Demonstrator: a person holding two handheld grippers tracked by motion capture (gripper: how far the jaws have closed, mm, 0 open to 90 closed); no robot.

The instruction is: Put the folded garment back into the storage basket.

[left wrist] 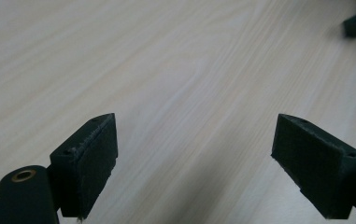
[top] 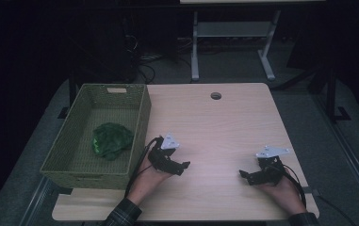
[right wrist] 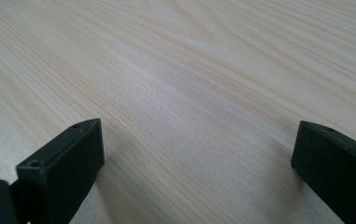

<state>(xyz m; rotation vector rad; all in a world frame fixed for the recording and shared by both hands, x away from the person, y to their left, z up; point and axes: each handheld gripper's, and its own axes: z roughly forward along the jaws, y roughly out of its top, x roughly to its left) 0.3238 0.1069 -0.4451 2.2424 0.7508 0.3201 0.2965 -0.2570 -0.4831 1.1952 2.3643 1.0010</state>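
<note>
From above, a green cloth (top: 111, 140) lies inside the woven basket (top: 141, 120) at the tabletop's (top: 224, 127) left edge, just beside the left claw (top: 183, 167). Both gripper views look along jaws standing wide apart over bare pale wood, the right claw (top: 244, 175) holding nothing. Dark floor and a desk frame (top: 195, 44) lie beyond.

Dim room, pale wooden table (top: 224, 122)

- 2 grippers in my hands: left gripper (top: 182, 167), right gripper (top: 244, 175), jaws apart on both
- 1 woven green basket (top: 139, 120)
- 1 crumpled green cloth (top: 111, 140) inside it
- 1 table (top: 224, 127), 1 cable hole (top: 216, 96)
</note>
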